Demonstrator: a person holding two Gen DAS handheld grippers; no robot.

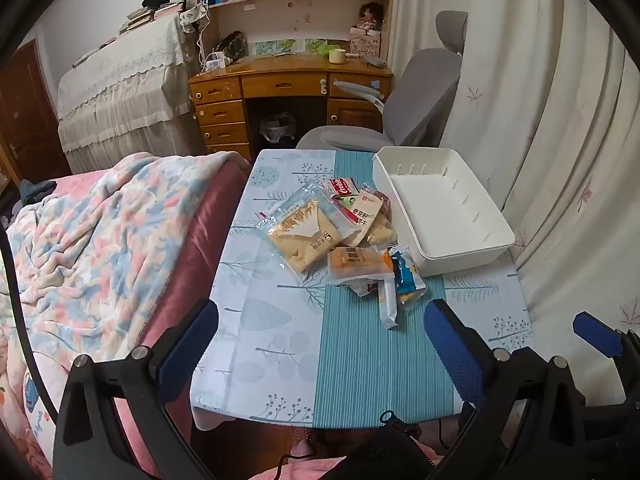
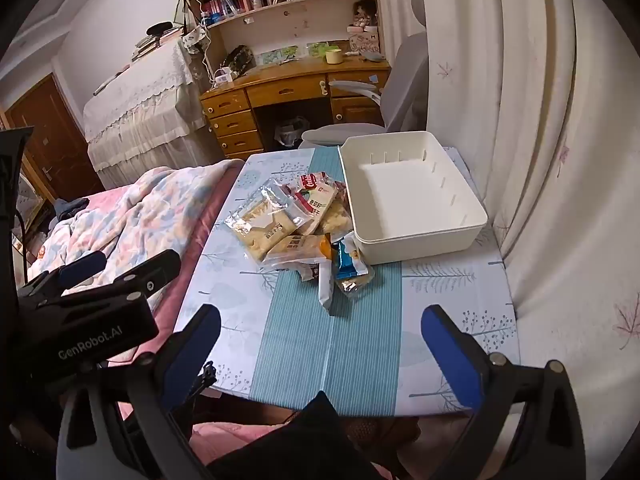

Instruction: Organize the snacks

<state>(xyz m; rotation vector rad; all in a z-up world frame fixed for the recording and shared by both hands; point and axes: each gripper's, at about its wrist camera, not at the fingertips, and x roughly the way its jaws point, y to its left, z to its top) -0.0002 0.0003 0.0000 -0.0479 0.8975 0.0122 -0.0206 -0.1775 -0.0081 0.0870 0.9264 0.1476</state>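
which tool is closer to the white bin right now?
Right. The right tool sits at the table's near edge just below the white bin; the left tool is further left, toward the bed.

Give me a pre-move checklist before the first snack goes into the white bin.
1. Left gripper open, nothing between its fingers: ok.
2. Right gripper open, nothing between its fingers: ok.
3. White bin on the table, open side up, nothing inside: ok.
4. Snack pile beside the bin, no packet inside it yet: ok.
5. Single packet free to pick: the blue packet and the long white packet lie at the near edge, but they overlap others: cannot tell.
6. Table between grippers and pile bare of other things: ok.
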